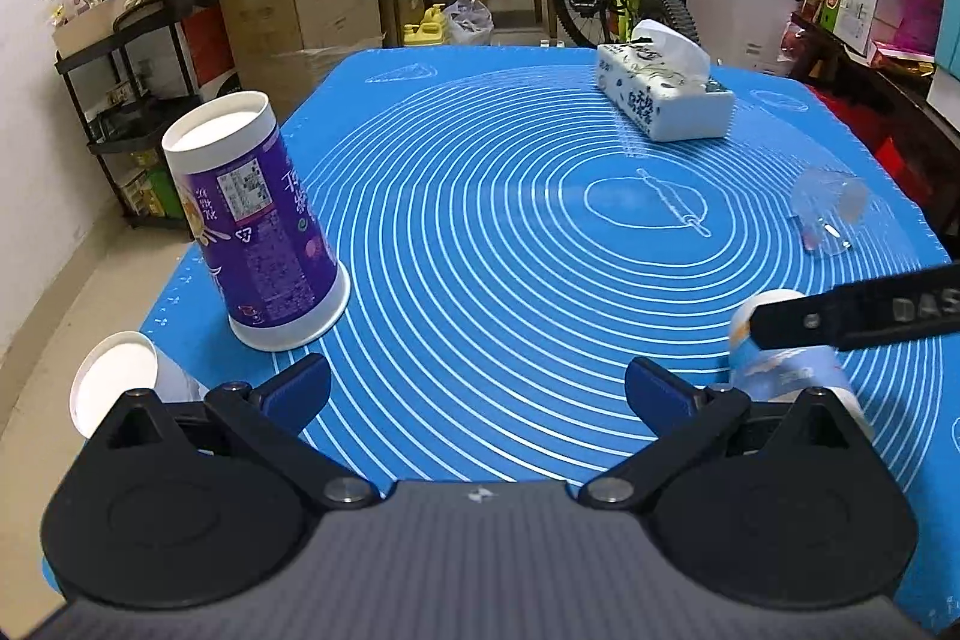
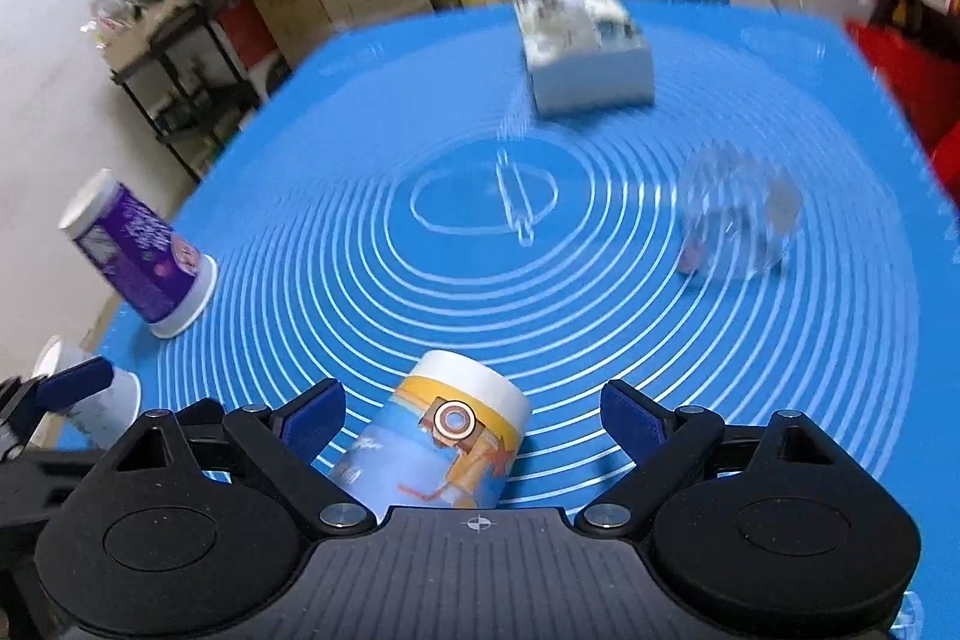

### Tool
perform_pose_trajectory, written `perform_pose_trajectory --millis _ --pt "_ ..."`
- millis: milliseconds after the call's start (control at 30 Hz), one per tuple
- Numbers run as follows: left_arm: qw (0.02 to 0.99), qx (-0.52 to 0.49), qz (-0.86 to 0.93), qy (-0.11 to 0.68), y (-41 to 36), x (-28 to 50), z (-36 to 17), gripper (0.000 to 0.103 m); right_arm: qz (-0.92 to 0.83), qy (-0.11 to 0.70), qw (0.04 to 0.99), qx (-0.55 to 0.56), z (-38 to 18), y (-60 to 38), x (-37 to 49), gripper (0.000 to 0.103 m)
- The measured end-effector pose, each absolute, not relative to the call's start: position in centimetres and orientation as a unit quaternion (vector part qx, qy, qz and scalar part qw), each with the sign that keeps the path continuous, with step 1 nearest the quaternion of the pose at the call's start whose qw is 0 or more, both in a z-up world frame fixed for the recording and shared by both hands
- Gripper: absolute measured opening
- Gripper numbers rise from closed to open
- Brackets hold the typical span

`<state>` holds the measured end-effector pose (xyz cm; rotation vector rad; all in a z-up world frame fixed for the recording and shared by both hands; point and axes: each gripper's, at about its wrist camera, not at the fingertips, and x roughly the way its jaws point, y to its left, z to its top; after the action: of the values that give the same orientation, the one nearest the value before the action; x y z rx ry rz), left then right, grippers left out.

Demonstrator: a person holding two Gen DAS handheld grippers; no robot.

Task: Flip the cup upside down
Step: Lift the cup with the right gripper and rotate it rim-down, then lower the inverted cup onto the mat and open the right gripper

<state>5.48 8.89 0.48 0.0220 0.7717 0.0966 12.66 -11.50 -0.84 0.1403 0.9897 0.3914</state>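
The mat's middle (image 1: 480, 220) lay open, hemmed by the purple cup (image 1: 258, 226), tissue box (image 1: 663, 91) and clear cup (image 1: 828, 214).

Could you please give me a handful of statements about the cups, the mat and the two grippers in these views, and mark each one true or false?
1. The purple cup stands upside down on the blue mat. True.
2. The right gripper is shut on the blue-and-orange cup. False: its fingers are spread wide, the cup between them with gaps either side.
3. The tissue box sits on the far part of the mat. True.
4. The left gripper holds the white cup. False: it is open and empty; that cup sits to its left, at the mat's edge.
5. The clear plastic cup stands upright. False: it appears to lie on its side.
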Motion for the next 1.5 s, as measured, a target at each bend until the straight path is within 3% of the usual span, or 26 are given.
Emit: perform_pose_trajectory --millis 200,433,767,867,1433,1500 --pt "0.924 0.005 0.039 0.381 9.3 5.7 -0.1 0.103 0.208 0.515 0.828 0.072 -2.8 -10.1 13.9 0.074" --pt "0.924 -0.003 0.033 0.382 9.0 5.7 -0.4 0.103 0.213 0.452 0.865 0.041 -1.7 -10.1 12.5 0.064" --pt "0.928 -0.016 0.031 0.372 8.5 5.6 -0.3 0.103 0.143 0.191 0.966 -0.099 -1.5 -9.9 8.2 0.063" --pt "0.929 -0.020 0.030 0.368 8.4 5.6 -0.3 0.103 0.146 0.149 0.967 -0.149 -2.1 -9.6 6.9 0.063" --pt "0.927 -0.011 0.001 0.376 6.3 4.5 -0.8 0.103 0.153 0.174 0.964 -0.130 -2.0 -11.2 2.7 0.062" --pt "0.928 -0.010 0.002 0.374 6.0 4.2 -0.7 0.103 0.155 0.176 0.965 -0.118 -1.8 -11.6 2.4 0.066"
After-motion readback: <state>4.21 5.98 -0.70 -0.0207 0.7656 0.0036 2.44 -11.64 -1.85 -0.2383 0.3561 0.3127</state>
